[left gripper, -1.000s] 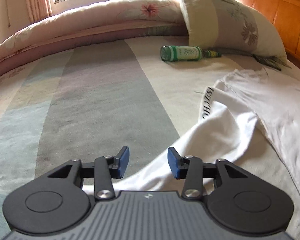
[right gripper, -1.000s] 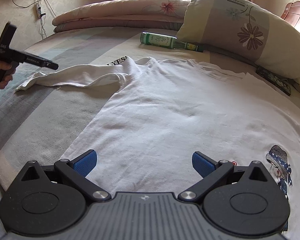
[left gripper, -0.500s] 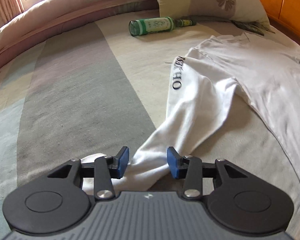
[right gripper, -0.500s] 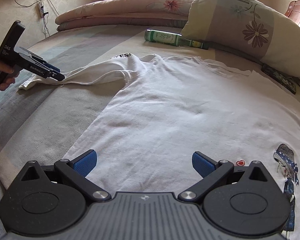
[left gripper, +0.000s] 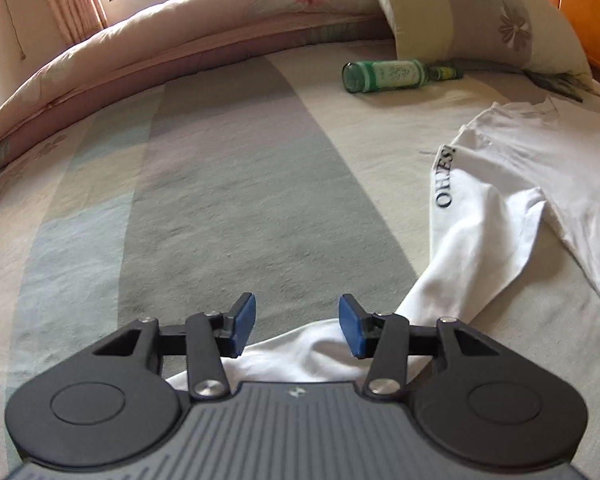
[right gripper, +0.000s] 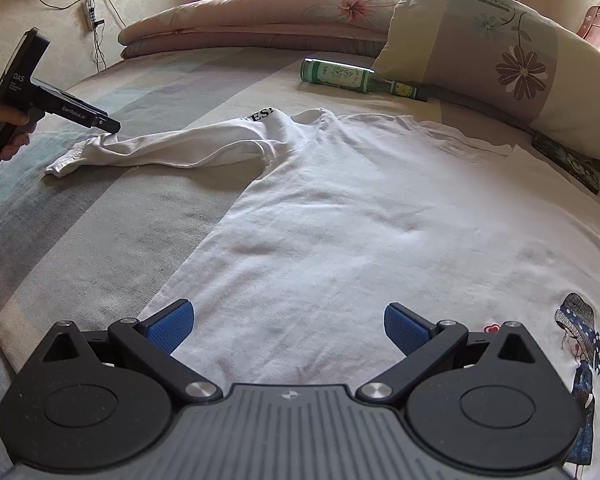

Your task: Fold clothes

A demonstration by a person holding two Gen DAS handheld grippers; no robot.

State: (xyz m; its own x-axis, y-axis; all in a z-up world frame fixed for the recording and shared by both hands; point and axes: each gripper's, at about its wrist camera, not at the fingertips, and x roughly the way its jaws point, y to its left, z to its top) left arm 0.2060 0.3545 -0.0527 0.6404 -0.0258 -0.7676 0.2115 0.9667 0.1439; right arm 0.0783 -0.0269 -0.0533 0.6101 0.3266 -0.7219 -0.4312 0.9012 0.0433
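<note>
Opening left hand-held gripper (left gripper: pixel 297 327) over white shirt (right gripper: pixel 340 216) sleeve cuff, nothing gripped; right hand-held gripper (right gripper: pixel 288 326) wide open above hem.

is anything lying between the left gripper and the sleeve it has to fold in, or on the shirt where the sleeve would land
Nothing visible does. The left gripper sits right over the sleeve end, its fingers opening with cloth below them, not pinched. The shirt body is bare. The green bottle and pillow lie beyond the collar, off the shirt.
</note>
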